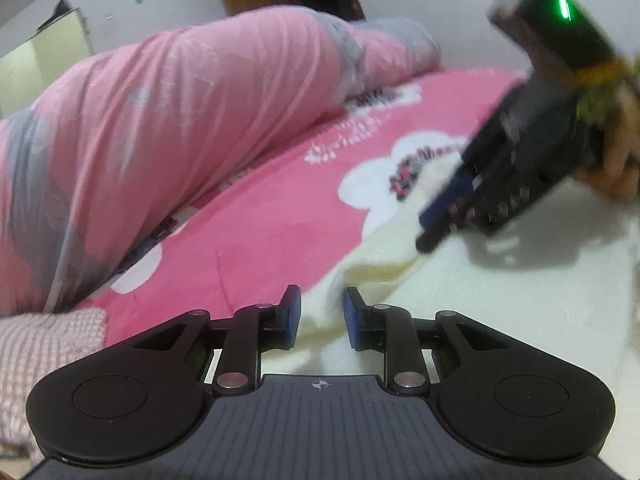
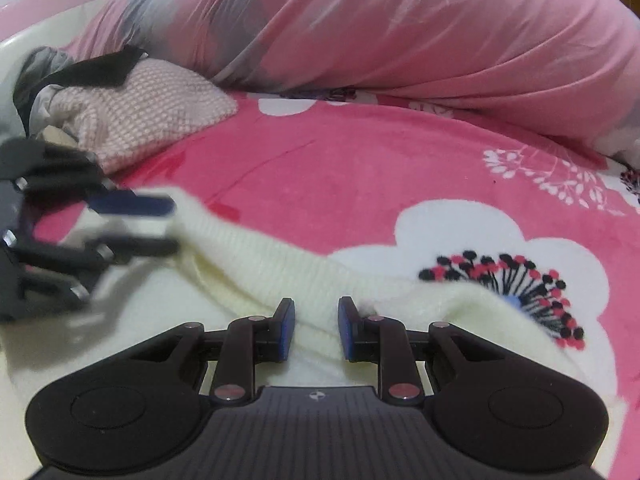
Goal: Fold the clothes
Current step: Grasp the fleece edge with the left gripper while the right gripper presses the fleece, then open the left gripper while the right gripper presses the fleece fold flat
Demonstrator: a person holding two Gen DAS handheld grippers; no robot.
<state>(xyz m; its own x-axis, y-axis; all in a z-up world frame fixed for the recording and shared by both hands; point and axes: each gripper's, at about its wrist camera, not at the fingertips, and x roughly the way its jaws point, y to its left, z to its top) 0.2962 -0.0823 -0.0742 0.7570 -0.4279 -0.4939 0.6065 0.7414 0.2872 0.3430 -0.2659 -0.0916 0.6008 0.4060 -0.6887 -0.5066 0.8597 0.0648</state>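
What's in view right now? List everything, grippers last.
cream knit garment: one, cream-white, on the bed sheet under both grippers
bed sheet: one, pink with white flowers, beneath everything
duvet: one, pink and grey, bunched along the far side
checked cloth: one, pink-and-white, at the left of the right wrist view, beside the duvet
left gripper: one, black with blue pads, open over the garment's edge
right gripper: one, black with blue pads, open over the garment's ribbed edge
hand: one, holding the right gripper
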